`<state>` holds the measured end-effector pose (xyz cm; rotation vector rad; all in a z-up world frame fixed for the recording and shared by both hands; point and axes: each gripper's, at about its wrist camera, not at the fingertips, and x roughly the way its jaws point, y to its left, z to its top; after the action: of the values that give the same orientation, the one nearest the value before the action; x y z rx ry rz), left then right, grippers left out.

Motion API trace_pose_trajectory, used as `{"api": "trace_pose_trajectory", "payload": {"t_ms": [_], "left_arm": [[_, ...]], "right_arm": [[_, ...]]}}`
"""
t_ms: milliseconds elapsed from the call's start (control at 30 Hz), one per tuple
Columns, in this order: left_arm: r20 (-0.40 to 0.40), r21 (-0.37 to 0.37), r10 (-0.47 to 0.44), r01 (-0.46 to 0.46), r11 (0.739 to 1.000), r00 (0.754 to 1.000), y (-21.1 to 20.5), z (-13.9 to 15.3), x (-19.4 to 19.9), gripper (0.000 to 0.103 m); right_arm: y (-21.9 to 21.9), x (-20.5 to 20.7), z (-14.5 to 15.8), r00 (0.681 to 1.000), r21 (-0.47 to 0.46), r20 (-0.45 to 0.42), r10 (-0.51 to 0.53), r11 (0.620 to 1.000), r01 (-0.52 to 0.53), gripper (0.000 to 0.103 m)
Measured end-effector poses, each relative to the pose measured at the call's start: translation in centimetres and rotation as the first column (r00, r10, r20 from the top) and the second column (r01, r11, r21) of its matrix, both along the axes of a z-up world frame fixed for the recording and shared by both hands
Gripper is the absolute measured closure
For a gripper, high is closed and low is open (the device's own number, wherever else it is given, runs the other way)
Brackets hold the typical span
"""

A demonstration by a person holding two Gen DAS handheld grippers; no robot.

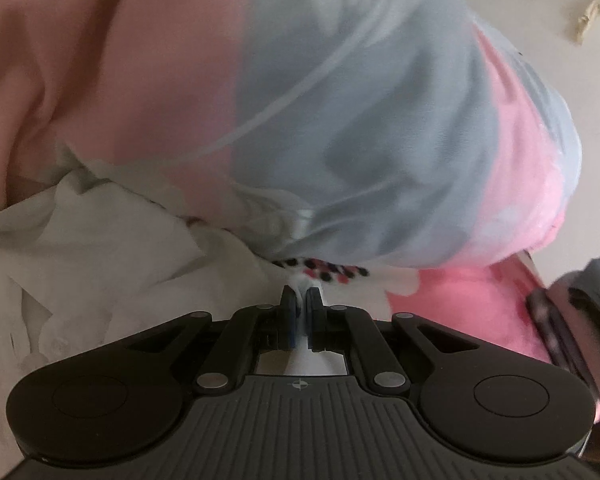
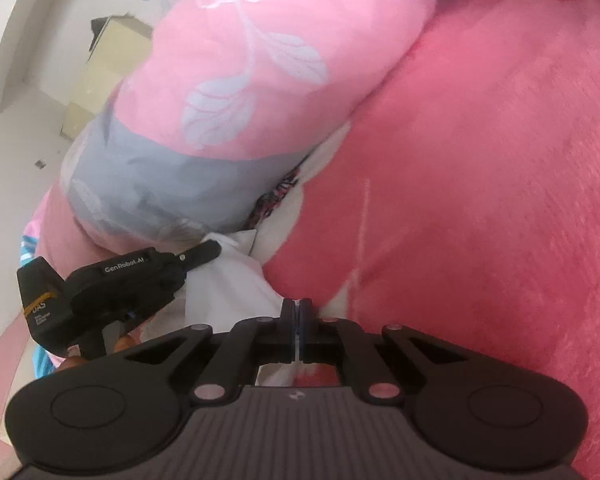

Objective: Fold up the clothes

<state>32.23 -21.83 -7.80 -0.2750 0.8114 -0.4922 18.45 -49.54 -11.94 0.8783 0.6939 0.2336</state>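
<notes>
A white garment (image 1: 100,248) lies crumpled on a pink fleece blanket (image 1: 460,304). My left gripper (image 1: 300,300) is shut on a pinch of the white garment at its edge. In the right wrist view the white garment (image 2: 228,288) stretches between both grippers. My right gripper (image 2: 297,307) is shut on a thin edge of the white garment. The left gripper (image 2: 208,252) shows there as a black tool at the left, its tip pinching the cloth next to a pillow.
A large pink and grey flowered pillow (image 2: 228,92) lies just beyond the garment; it fills the left wrist view (image 1: 360,140). The pink blanket (image 2: 480,200) spreads to the right. A pale floor (image 2: 16,152) and a cardboard box (image 2: 100,76) lie at the left.
</notes>
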Motion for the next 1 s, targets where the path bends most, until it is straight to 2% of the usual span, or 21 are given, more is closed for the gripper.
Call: {"api": "trace_pose_trajectory", "payload": {"t_ms": [133, 233, 300, 367, 467, 600, 700, 800, 900, 1000], "left_arm": [[-0.055, 0.009, -0.006, 0.007, 1.0, 0.998, 0.1, -1.0, 0.4, 0.098], [-0.061, 0.008, -0.013, 0.013, 1.0, 0.998, 0.4, -0.2, -0.1, 0.09], [-0.049, 0.013, -0.014, 0.015, 1.0, 0.999, 0.8, 0.7, -0.1, 0.071], [-0.023, 0.022, 0.001, 0.0, 1.0, 1.0, 1.4, 2.0, -1.0, 0.034], [0.035, 0.028, 0.01, -0.011, 1.0, 0.999, 2.6, 4.3, -3.1, 0.018], [0.068, 0.012, -0.005, 0.004, 1.0, 0.998, 5.5, 7.5, -7.2, 0.013], [0.089, 0.002, 0.02, -0.021, 1.0, 0.996, 8.9, 9.6, -10.8, 0.009], [0.126, 0.007, 0.097, -0.098, 0.995, 0.987, 12.5, 11.1, -14.4, 0.008], [0.149, -0.004, 0.197, -0.199, 0.98, 0.969, 18.0, 11.2, -18.8, 0.006], [0.147, -0.012, 0.358, -0.36, 0.933, 0.922, 23.8, 10.0, -22.4, 0.006]], "right_arm": [[0.2, 0.1, 0.1, 1.0, -0.018, 0.0, -0.008, 1.0, 0.008, 0.102], [0.0, 0.2, 0.7, 1.0, -0.034, 0.001, 0.009, 0.999, -0.009, 0.096], [-0.2, -0.1, 1.2, 1.0, -0.034, 0.01, 0.005, 0.999, -0.004, 0.086], [-0.6, -0.7, 1.7, 1.0, -0.027, 0.022, -0.012, 1.0, 0.012, 0.074], [-1.1, -1.7, 2.9, 0.999, -0.027, 0.027, -0.025, 0.999, 0.026, 0.074], [-0.3, -3.1, 5.1, 0.999, -0.039, 0.042, 0.01, 0.999, -0.008, 0.074], [1.0, -4.3, 6.9, 0.997, -0.041, 0.061, 0.051, 0.998, -0.048, 0.074], [2.8, -5.8, 8.3, 0.988, -0.014, 0.095, 0.118, 0.993, -0.117, 0.073], [5.3, -7.0, 9.6, 0.968, 0.0, 0.122, 0.221, 0.975, -0.223, 0.073], [8.3, -7.7, 11.0, 0.929, 0.003, 0.136, 0.343, 0.938, -0.347, 0.073]]}}
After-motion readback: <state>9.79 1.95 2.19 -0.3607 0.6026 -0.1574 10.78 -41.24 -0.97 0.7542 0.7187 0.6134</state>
